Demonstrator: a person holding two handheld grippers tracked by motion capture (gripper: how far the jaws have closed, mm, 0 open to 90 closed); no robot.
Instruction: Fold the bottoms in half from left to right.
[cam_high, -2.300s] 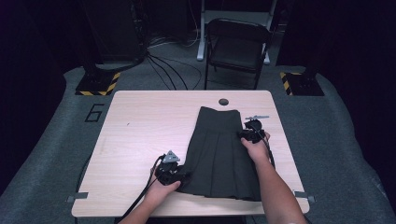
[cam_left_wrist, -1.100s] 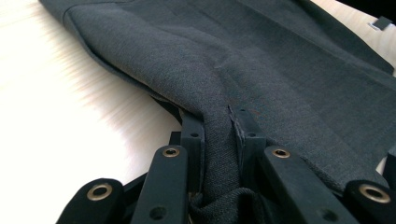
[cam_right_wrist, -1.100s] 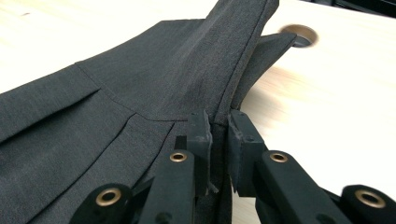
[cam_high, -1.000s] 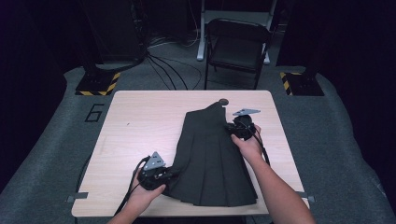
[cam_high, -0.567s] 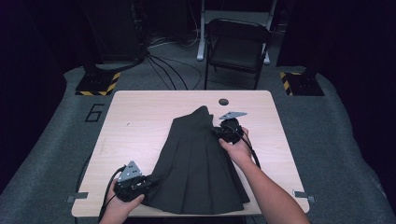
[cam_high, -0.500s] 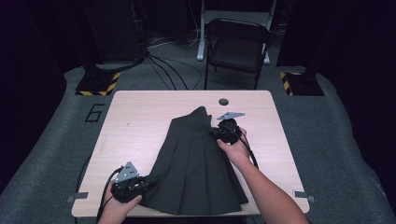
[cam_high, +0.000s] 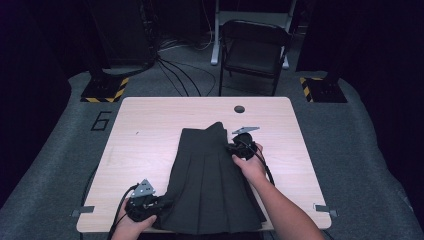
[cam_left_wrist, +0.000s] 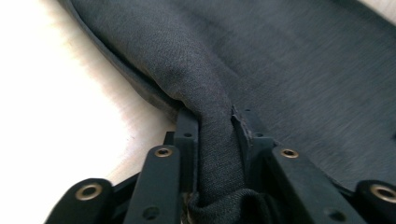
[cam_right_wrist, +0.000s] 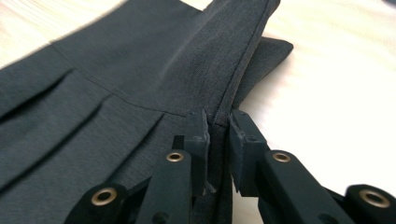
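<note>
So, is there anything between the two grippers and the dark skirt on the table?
Nothing visible. The left gripper and the right gripper both have the skirt directly between their jaws.

Surface: pale wooden table (cam_high: 150, 145), with a round dark hole (cam_high: 239, 109) near its far edge.
Lying on it: dark pleated skirt (cam_high: 210, 185), spread flat right of centre, waistband toward the far side, hem at the near edge.

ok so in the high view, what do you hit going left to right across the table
left gripper → skirt → right gripper → bare table
</note>
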